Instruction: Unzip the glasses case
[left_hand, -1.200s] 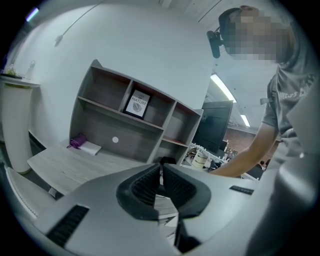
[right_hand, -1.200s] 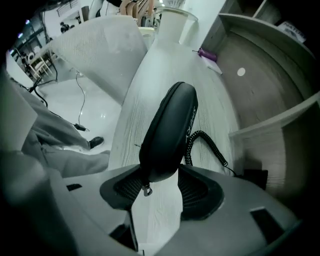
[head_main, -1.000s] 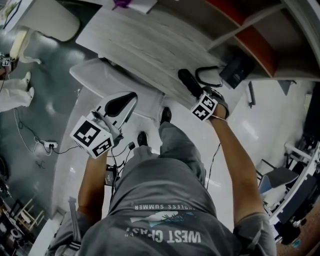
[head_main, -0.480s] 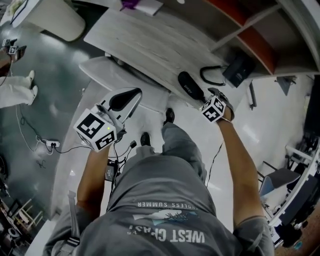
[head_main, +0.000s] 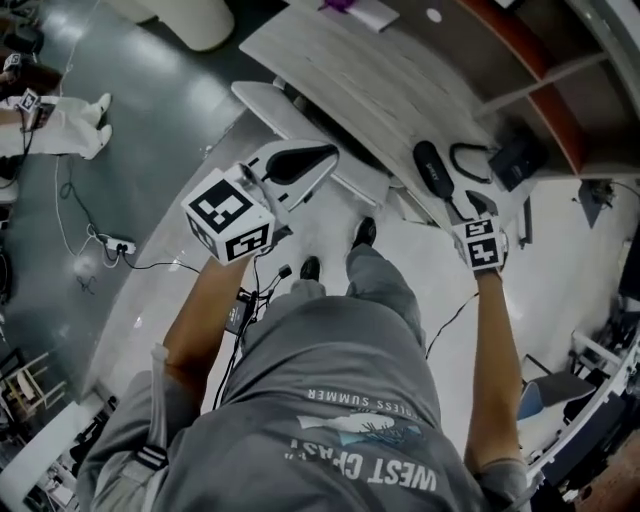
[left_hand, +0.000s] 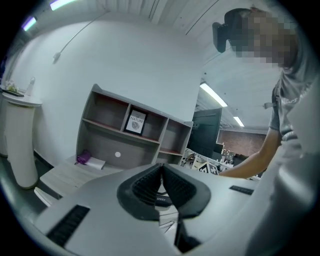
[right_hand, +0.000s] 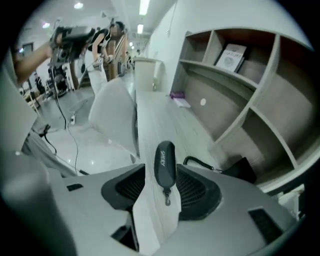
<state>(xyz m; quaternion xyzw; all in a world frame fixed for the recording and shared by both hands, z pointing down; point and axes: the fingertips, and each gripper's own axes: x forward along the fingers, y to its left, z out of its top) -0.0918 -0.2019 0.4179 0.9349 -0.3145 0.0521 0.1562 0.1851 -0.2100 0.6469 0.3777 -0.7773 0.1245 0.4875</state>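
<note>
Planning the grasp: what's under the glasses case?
The glasses case lies flat on the pale wood-grain desk, with nothing else visible beneath it. The case itself covers its underside and the patch of desk below it.

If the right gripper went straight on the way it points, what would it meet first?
Probably the glasses case on the desk, framed between the right gripper's open fingers, which have just been closing but do not touch it; depth is unclear.
</note>
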